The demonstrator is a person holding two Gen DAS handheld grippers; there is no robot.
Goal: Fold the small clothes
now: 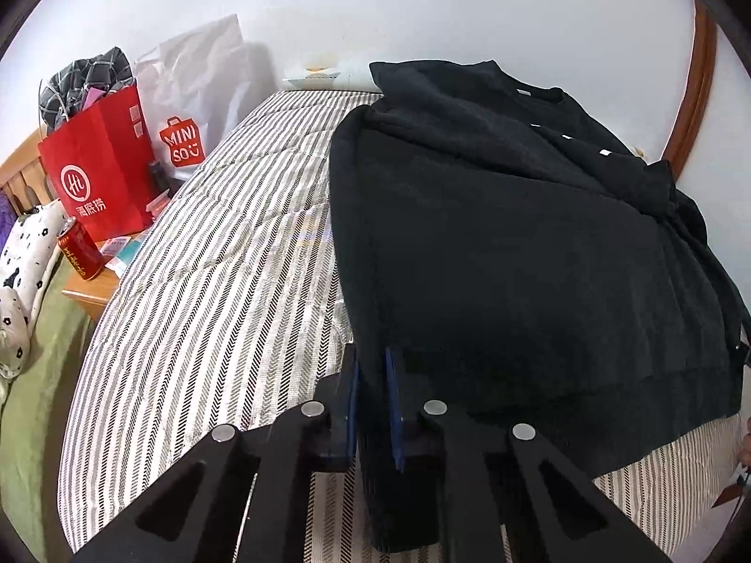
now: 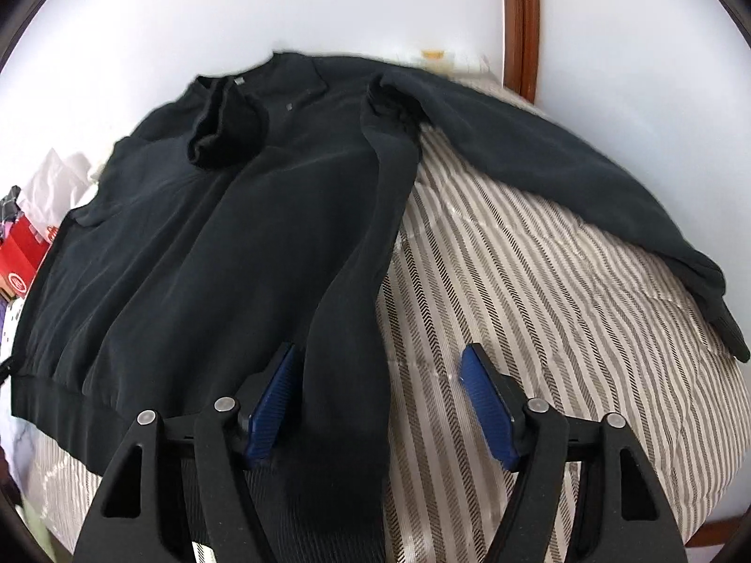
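Observation:
A black long-sleeved sweatshirt lies spread on a striped quilt, neck toward the far wall. My left gripper is shut on the sweatshirt's lower left hem corner. In the right wrist view the sweatshirt has its left side folded inward, and one sleeve stretches out to the right over the quilt. My right gripper is open, its blue pads on either side of the folded edge near the hem, not closed on it.
A red paper bag, a white Miniso bag and a red can stand on a bedside table at left. A patterned pillow lies lower left. A wooden door frame stands behind the bed.

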